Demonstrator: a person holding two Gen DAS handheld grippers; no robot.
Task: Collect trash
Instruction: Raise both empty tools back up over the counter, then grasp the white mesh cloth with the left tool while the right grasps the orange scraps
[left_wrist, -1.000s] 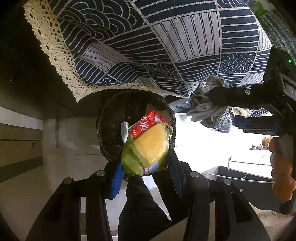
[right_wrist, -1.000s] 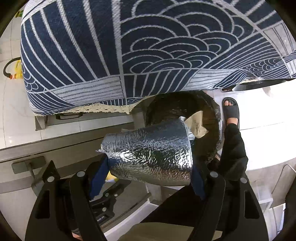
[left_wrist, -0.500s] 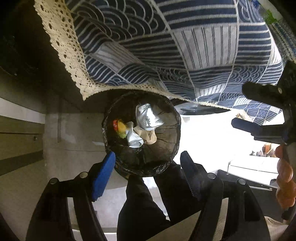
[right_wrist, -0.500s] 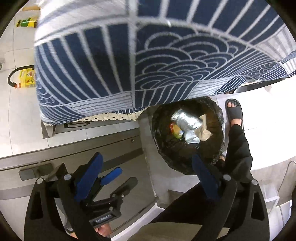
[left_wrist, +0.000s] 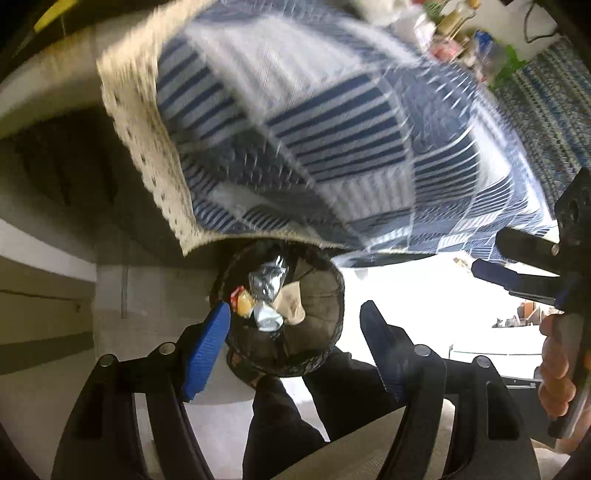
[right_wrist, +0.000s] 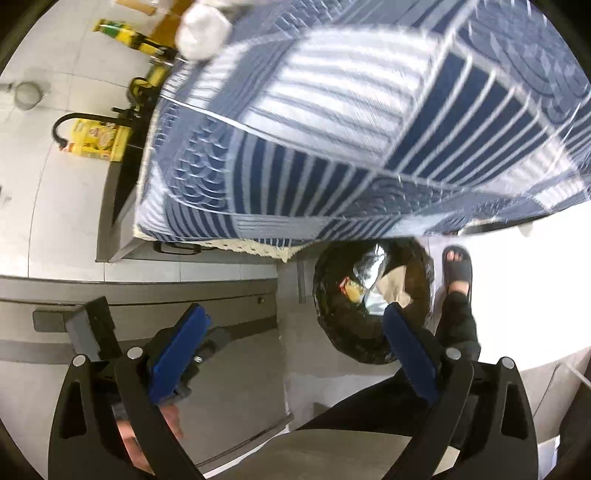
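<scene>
trash sits in a black-lined bin (left_wrist: 280, 314) in the left wrist view, below the hanging edge of a blue and white patterned tablecloth (left_wrist: 332, 147) with a cream lace border. inside the bin lie a crumpled silver foil piece (left_wrist: 267, 284), a yellow and red wrapper (left_wrist: 242, 301) to its left, a brown paper scrap (left_wrist: 291, 302) to its right and a pale crumpled bit (left_wrist: 267, 317) nearer the camera. the left gripper (left_wrist: 291, 345) hangs above the bin with its blue-padded fingers (left_wrist: 205, 347) spread wide and nothing between them. the person's dark-trousered leg (left_wrist: 273, 417) stands just beside the bin. at the right edge the right gripper (left_wrist: 517, 266) shows from the side, held by a bare hand (left_wrist: 557, 369); its fingers stand apart and empty. the cloth is blurred, and bottles at the top of the view are too smeared to name.

in the right wrist view the bin (right_wrist: 369, 295) lies beyond the right gripper (right_wrist: 291, 358), partly behind its right-hand pad, under the cloth (right_wrist: 351, 129) edge. the foil (right_wrist: 373, 266), the yellow and red wrapper (right_wrist: 351, 290) and the brown scrap (right_wrist: 397, 286) show within the liner. this gripper's blue pads (right_wrist: 177, 354) are wide apart, holding nothing. a foot in a dark slide sandal (right_wrist: 458, 273) stands just right of the bin on the pale floor. yellow packets (right_wrist: 98, 138) and a yellow bottle (right_wrist: 125, 35) sit beyond the table's far side, well apart from the bin.
</scene>
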